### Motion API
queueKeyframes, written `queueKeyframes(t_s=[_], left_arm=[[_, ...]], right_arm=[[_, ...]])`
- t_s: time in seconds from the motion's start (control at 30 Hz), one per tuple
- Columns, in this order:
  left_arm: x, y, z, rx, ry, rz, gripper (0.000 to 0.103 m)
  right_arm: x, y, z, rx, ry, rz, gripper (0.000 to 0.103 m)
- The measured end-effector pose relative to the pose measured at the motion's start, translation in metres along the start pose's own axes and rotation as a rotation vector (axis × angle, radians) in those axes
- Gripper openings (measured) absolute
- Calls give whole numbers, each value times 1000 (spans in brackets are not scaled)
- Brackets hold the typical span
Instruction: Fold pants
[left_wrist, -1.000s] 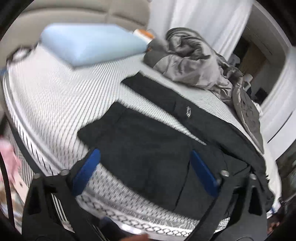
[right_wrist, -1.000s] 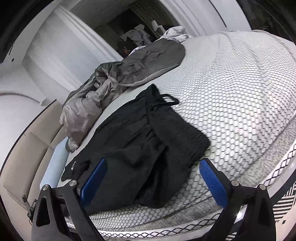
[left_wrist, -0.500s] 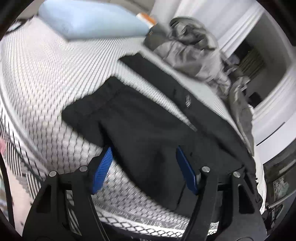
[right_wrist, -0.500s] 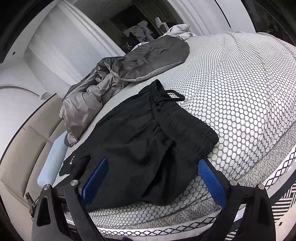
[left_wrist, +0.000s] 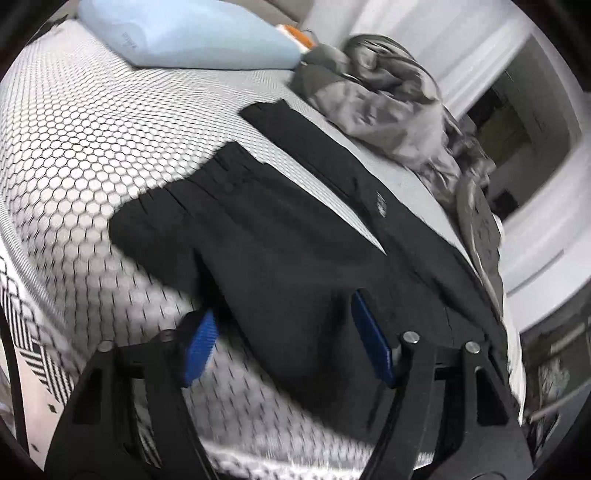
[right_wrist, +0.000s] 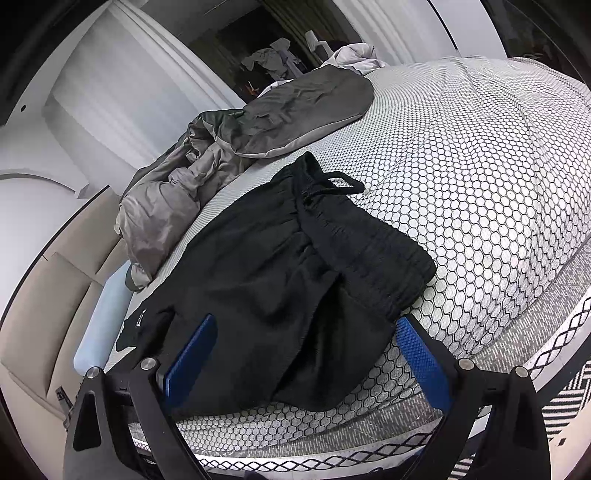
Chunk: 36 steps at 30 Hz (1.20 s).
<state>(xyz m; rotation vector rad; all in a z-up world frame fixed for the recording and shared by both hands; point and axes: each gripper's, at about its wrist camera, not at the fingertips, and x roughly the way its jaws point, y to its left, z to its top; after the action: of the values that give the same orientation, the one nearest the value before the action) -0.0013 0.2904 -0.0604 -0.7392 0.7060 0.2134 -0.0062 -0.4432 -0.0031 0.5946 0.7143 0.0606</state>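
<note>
As left gripper (left_wrist: 284, 350) drops closer, jaws closing around pants (left_wrist: 280, 236) fabric, unpinched; right gripper (right_wrist: 306, 354) hovers open; grasp imminent.

bed (left_wrist: 92, 155) foreground motion-blurred

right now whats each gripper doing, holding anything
left gripper: jaws closing around the near edge of the black pants, no grip yet
right gripper: open over the pants, holding nothing

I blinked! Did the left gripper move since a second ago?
Yes. The left gripper came down closer to the pants on the bed, and its jaws are closing around a fold of cloth.
</note>
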Motion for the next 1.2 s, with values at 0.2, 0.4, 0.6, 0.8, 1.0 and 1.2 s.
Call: queueKeyframes(t_s=[0.2, 0.4, 0.6, 0.8, 1.0, 1.2], left_arm=[[-12, -9, 19, 31, -143, 48, 4], [-47, 4, 48, 9, -252, 68, 4], [-18, 28, 57, 15, -150, 169, 4], [-17, 34, 49, 5, -141, 155, 4], [-8, 38, 38, 30, -94, 180, 4], [-22, 39, 30, 12, -88, 138, 54]], right_arm=[[2, 0, -2, -20, 13, -36, 99], [6, 1, -2, -17, 20, -33, 99], [23, -12, -2, 57, 59, -8, 74], [6, 2, 1, 11, 32, 34, 14], [19, -9, -2, -27, 104, -112, 22], [9, -6, -7, -30, 70, -52, 72]])
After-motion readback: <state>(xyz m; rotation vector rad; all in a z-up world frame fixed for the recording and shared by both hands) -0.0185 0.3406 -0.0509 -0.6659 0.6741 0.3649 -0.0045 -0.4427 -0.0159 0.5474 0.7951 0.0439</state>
